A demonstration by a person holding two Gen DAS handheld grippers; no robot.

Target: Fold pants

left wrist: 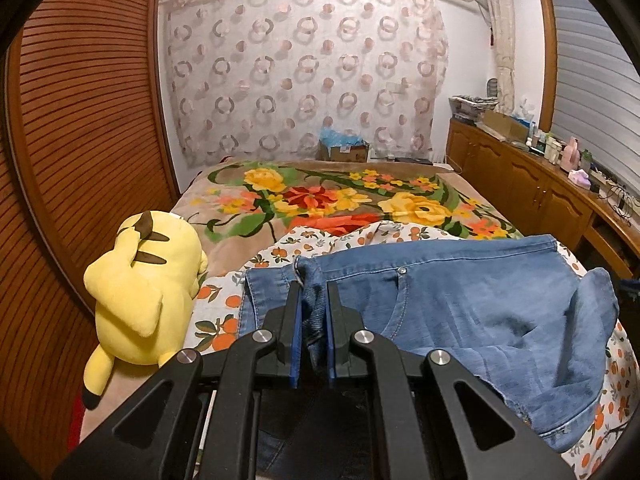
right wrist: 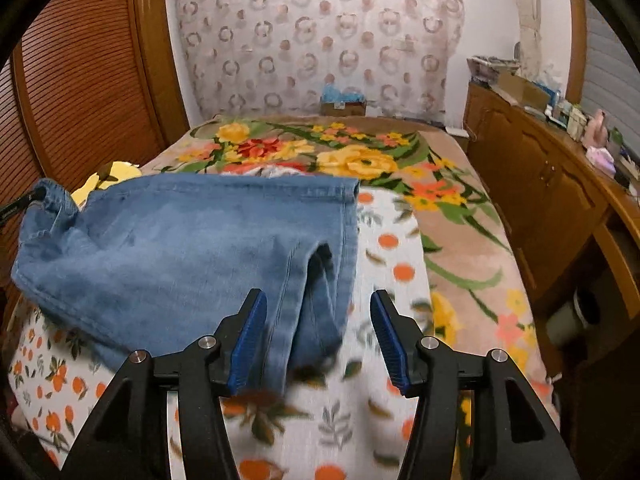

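Observation:
Light blue denim pants (left wrist: 460, 320) lie folded on a white cloth printed with oranges (left wrist: 216, 312) on the bed. My left gripper (left wrist: 314, 292) is shut on a bunched fold of the denim near the left end of the waistband. In the right wrist view the pants (right wrist: 180, 248) spread from the left to the middle. My right gripper (right wrist: 318, 306) stands open, its blue pads (right wrist: 248, 340) apart. A loose fold of the pants hangs between the fingers, and the pads do not press on it.
A yellow plush toy (left wrist: 144, 288) lies left of the pants by the slatted wooden wardrobe (left wrist: 80, 120). The floral blanket (left wrist: 340, 196) covers the far bed. A cardboard box (left wrist: 344, 150) sits at its head. A cluttered wooden cabinet (left wrist: 540, 184) runs along the right.

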